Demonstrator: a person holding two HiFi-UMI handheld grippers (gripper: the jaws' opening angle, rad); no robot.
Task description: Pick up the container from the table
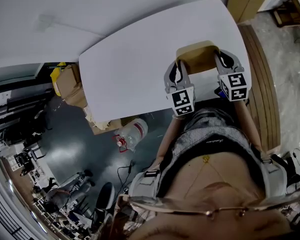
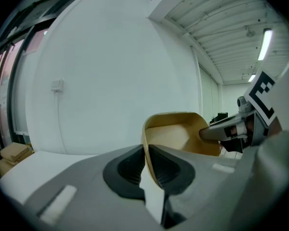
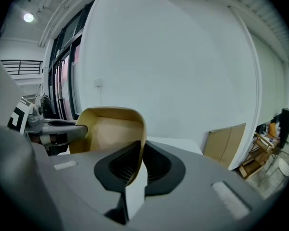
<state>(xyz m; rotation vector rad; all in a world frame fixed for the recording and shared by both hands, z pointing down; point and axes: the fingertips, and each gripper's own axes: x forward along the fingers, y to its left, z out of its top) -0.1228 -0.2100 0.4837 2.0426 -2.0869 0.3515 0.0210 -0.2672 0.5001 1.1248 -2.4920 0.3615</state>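
A tan, open-topped container (image 1: 199, 59) with rounded corners hangs over the near right part of the white table (image 1: 135, 59), tipped on its side. My left gripper (image 1: 178, 66) is shut on its left rim, and my right gripper (image 1: 221, 60) is shut on its right rim. In the left gripper view the thin tan wall of the container (image 2: 176, 131) runs down between the two dark pads (image 2: 130, 170), with the right gripper (image 2: 231, 131) at its far side. The right gripper view mirrors this: the container (image 3: 111, 129) has its rim clamped, and the left gripper (image 3: 58, 131) is opposite.
Cardboard boxes (image 1: 70, 84) sit on the floor off the table's left edge, and a clear plastic jug (image 1: 133, 132) lies below the near edge. A wooden bench (image 1: 264, 79) runs along the right. A cardboard panel (image 3: 227, 146) leans against the white wall.
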